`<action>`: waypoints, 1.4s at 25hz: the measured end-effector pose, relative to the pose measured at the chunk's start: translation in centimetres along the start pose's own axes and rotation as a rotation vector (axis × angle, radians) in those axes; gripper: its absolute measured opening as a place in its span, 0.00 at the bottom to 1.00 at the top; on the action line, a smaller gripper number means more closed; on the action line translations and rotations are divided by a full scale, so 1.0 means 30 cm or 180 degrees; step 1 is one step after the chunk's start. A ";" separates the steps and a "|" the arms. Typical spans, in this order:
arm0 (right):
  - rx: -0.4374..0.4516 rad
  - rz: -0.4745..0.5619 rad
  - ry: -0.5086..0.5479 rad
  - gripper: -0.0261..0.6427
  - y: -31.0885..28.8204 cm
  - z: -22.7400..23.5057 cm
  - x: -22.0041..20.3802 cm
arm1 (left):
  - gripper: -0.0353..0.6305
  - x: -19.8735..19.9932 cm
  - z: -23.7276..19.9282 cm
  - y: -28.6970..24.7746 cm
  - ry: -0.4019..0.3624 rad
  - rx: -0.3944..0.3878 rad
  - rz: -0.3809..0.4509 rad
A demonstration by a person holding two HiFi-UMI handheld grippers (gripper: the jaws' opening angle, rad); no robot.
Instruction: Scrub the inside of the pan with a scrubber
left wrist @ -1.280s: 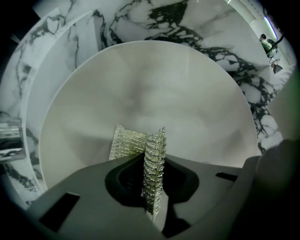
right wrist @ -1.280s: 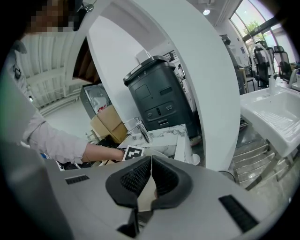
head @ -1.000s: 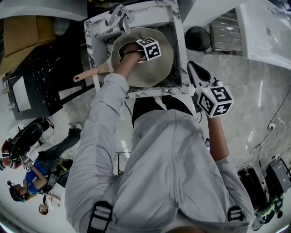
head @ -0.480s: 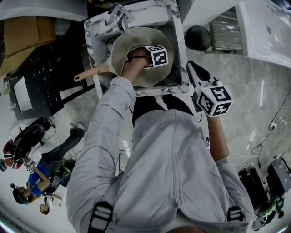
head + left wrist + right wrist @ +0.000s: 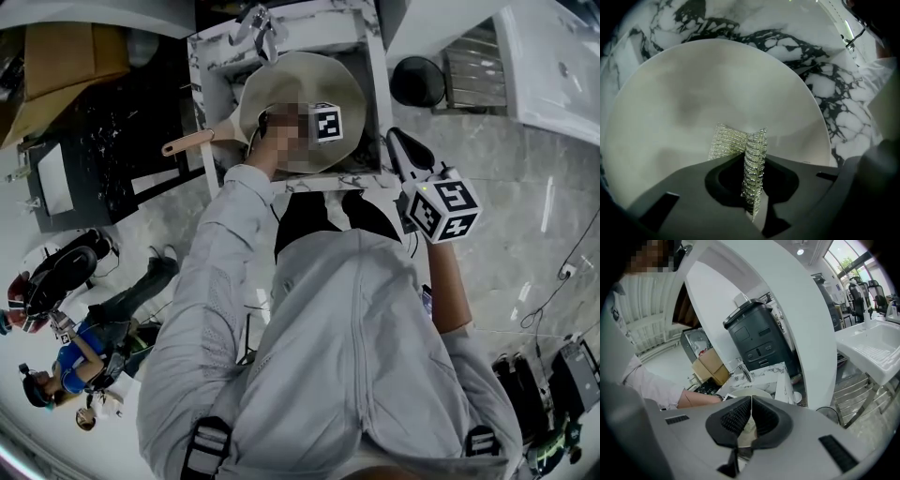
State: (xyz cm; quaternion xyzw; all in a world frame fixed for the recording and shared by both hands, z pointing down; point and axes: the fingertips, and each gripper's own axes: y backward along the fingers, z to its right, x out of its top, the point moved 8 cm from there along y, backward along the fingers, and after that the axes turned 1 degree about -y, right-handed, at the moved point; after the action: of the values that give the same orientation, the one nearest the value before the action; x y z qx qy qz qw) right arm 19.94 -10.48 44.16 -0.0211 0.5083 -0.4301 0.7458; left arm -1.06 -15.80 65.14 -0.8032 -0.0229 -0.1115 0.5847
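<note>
**Left gripper's scrubber down in the pan, right gripper parked off the corner**

Here's the white, black-veined marble tabletop (image 5: 323,26), with its sunken basin in the middle and a chrome tap (image 5: 261,21) at the far edge. Filling that basin is the round cream pan (image 5: 291,80). Its pale tan handle (image 5: 187,143) pokes out over the tabletop's left edge.

In the head view the right gripper (image 5: 408,155) hangs just off the tabletop's near right corner, well apart from the pan. Its own view shows the ribbed dark fingers (image 5: 736,416) pressed together, nothing caught between them. Beyond them a dark grey wheeled bin (image 5: 759,341) stands behind the tabletop.

The left gripper (image 5: 751,168) reaches down into the pan. Only its marker cube shows in the head view, right over the pan's middle. Up close, its fingers pinch a silvery metal-mesh scrubber (image 5: 729,143). One fold stands upright between them and another fans out to the left. The scrubber's free end lies against the pan's smooth cream floor (image 5: 693,93), towards the nearer side of it, with the pan's rim curving round above and marble showing past it.
</note>
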 end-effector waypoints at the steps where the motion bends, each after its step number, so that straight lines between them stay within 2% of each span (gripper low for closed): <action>1: 0.0018 0.0001 -0.0009 0.09 0.003 -0.002 -0.002 | 0.15 -0.006 0.013 -0.001 0.0025 -0.0082 0.0015; 8: 0.0074 -0.0028 -0.0050 0.09 0.039 0.004 -0.036 | 0.15 -0.025 0.086 -0.024 0.0270 -0.0703 0.0017; 13: -0.0128 0.0010 -0.0074 0.09 0.101 0.018 -0.055 | 0.15 -0.001 0.088 -0.037 0.0294 -0.1016 0.0056; 20: -0.0389 0.0037 -0.0310 0.09 0.169 -0.008 -0.167 | 0.15 0.004 0.070 -0.027 0.0604 -0.1610 0.0442; 26: -0.0380 0.0170 -0.0510 0.09 0.197 -0.107 -0.228 | 0.15 -0.017 0.122 0.019 0.0803 -0.2113 0.1023; 29: -0.0431 0.0236 -0.0513 0.09 0.230 -0.161 -0.254 | 0.15 -0.013 0.159 0.057 0.0741 -0.2134 0.1236; 35: -0.0497 0.0316 -0.0425 0.09 0.305 -0.268 -0.293 | 0.15 -0.029 0.231 0.134 0.0587 -0.2019 0.1526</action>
State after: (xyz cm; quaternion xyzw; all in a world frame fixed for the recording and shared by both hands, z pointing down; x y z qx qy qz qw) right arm 18.38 4.37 42.49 -0.0825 0.4898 -0.3493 0.7945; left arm -0.18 -10.44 59.17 -0.9129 0.2531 -0.0452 0.3171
